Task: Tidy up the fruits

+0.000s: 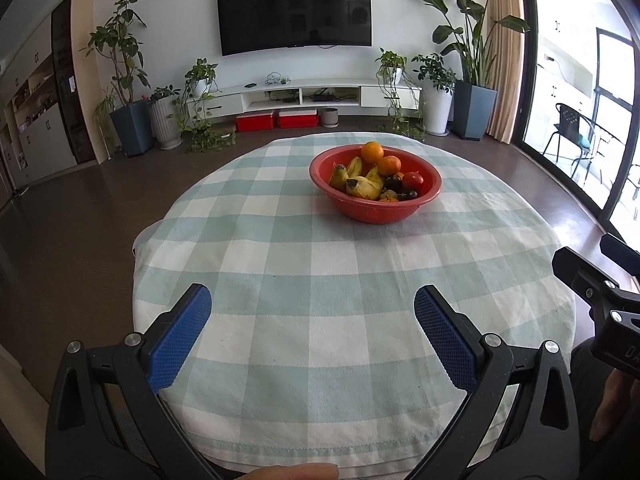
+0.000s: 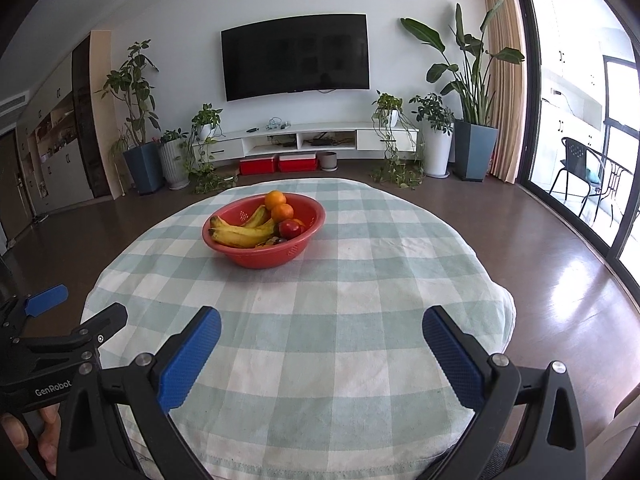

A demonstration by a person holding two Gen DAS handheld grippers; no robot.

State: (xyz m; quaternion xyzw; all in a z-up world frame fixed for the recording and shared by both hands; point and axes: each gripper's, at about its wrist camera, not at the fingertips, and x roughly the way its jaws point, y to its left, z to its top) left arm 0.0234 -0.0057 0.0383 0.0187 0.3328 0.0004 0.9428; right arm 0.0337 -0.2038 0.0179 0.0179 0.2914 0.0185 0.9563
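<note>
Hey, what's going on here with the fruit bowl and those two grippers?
A person holds a gripper in each hand at the near edge of a round table covered by a checked cloth. The left gripper and right gripper are both open and empty, short of the fruit. The red bowl sits farther back on the table, holding bananas, oranges and some dark and red fruit. Nothing has been picked up yet.

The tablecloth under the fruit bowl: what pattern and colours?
The tablecloth is a pale green and white check, clearest in the left wrist view.
</note>
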